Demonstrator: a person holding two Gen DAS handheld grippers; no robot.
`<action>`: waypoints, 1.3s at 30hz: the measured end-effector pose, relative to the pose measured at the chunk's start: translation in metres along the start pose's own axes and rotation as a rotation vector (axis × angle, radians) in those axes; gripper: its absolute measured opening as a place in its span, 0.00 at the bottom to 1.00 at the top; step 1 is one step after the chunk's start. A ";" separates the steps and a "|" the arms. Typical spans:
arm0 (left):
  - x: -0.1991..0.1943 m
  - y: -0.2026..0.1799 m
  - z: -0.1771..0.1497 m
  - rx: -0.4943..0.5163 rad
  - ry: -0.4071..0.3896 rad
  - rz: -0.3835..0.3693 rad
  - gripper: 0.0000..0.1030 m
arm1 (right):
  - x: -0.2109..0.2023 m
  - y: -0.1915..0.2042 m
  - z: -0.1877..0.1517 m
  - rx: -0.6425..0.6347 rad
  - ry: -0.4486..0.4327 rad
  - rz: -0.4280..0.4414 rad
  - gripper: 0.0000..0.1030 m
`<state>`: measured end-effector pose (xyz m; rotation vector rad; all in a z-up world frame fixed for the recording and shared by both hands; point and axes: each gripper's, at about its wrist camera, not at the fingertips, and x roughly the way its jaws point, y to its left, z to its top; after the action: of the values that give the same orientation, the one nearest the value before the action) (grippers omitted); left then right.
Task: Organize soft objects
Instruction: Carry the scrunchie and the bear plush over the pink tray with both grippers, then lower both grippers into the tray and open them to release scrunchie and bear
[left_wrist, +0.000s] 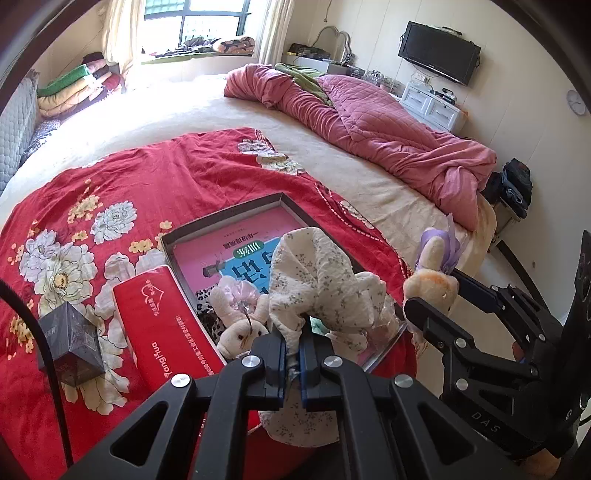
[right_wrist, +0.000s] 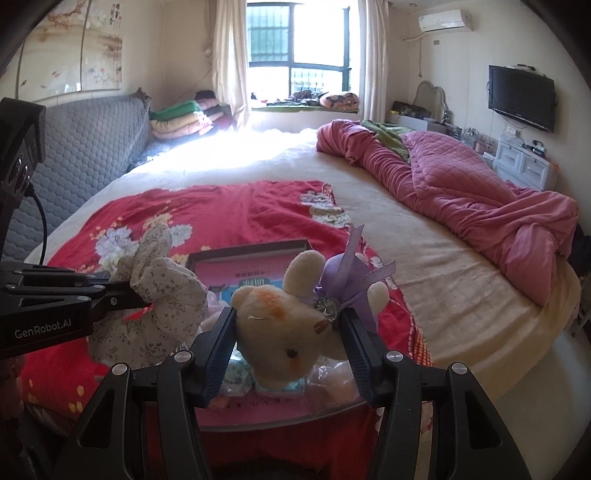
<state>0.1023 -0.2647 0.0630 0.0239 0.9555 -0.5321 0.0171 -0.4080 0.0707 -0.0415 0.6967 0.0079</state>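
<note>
My left gripper (left_wrist: 293, 350) is shut on a white floral cloth toy (left_wrist: 314, 273), which hangs over the shallow open box (left_wrist: 221, 218) with a pink and blue book cover inside. The same floral toy (right_wrist: 159, 295) shows at the left in the right wrist view, pinched by the left gripper (right_wrist: 133, 291). My right gripper (right_wrist: 288, 325) is shut on a cream plush rabbit (right_wrist: 284, 325) with a purple ribbon, held above the box (right_wrist: 251, 247). That rabbit (left_wrist: 432, 277) and the right gripper (left_wrist: 430, 295) appear at the right of the left wrist view. Another small plush rabbit (left_wrist: 240, 325) lies in the box.
The box sits on a red floral quilt (left_wrist: 129, 177) spread over a round cream bed (left_wrist: 332, 155). A red tissue pack (left_wrist: 162, 325) and a dark small box (left_wrist: 72, 339) lie left of it. A crumpled pink duvet (left_wrist: 369, 125) covers the bed's far right.
</note>
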 end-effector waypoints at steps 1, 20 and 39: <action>0.004 0.000 -0.002 -0.001 0.009 0.001 0.05 | 0.003 0.001 -0.003 -0.010 0.021 0.004 0.57; 0.071 0.002 0.005 0.015 0.103 0.027 0.05 | 0.062 0.009 -0.046 -0.043 0.295 0.089 0.57; 0.112 0.010 0.018 0.020 0.159 -0.009 0.05 | 0.100 0.027 -0.043 -0.084 0.300 0.063 0.57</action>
<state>0.1716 -0.3071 -0.0160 0.0809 1.1058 -0.5537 0.0657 -0.3834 -0.0273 -0.1023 0.9979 0.0927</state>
